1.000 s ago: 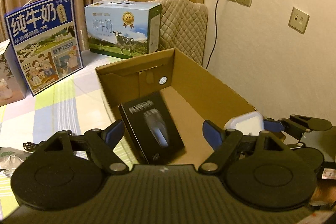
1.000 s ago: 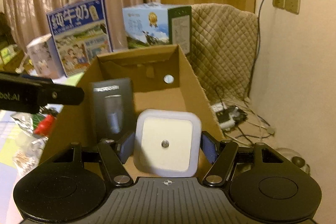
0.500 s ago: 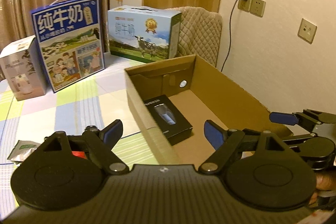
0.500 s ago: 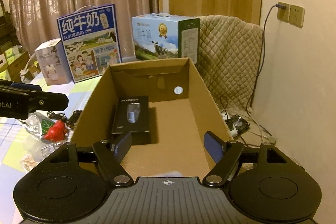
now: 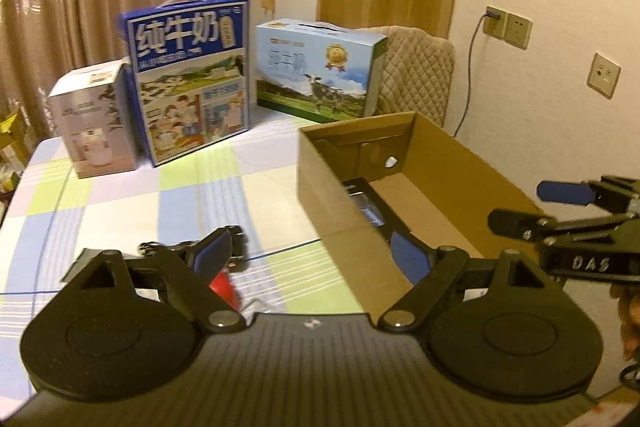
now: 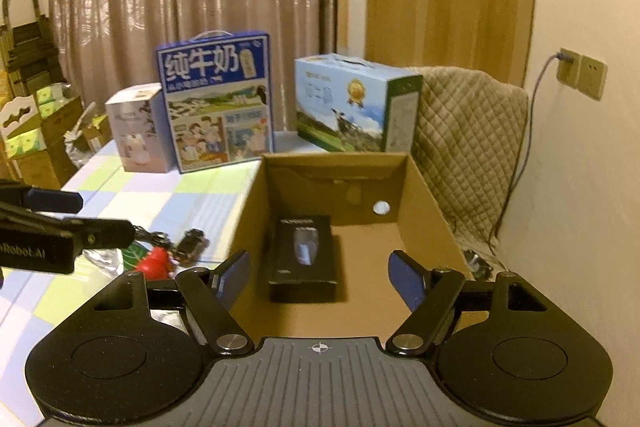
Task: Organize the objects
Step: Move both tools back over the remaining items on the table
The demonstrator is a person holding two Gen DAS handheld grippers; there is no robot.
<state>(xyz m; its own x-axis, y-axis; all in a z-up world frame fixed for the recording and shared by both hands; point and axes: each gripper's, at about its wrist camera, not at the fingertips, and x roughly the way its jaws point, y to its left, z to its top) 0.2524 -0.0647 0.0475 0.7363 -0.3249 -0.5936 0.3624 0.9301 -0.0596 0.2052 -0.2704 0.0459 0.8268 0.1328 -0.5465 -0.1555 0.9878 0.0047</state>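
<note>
An open cardboard box (image 6: pixel 332 158) (image 5: pixel 320 183) stands at the table's right edge. A black product box (image 6: pixel 304 255) (image 5: pixel 366 207) lies flat along its left inner wall. My right gripper (image 6: pixel 320 279) hovers open over the box's near end with nothing between its fingers; the left wrist view shows it at the right (image 5: pixel 536 207). My left gripper (image 5: pixel 310 253) (image 6: pixel 84 215) is open and empty above the table, left of the box. Under it lie a red toy (image 5: pixel 222 285) (image 6: pixel 156 261) and a black cable bundle (image 5: pixel 236 247) (image 6: pixel 192 241). No white square light shows in either view.
At the table's far side stand a blue milk carton (image 6: pixel 214 99), a green-and-white milk carton (image 6: pixel 352 103) and a small white box (image 6: pixel 134 127). A quilted chair back (image 6: pixel 468 131) and wall sockets (image 6: pixel 582 75) are to the right. A crumpled wrapper (image 6: pixel 116 257) lies beside the toy.
The right gripper opened, let go of the white square light it held, and drew back. The left gripper pulled back and left, from over the box to over the table.
</note>
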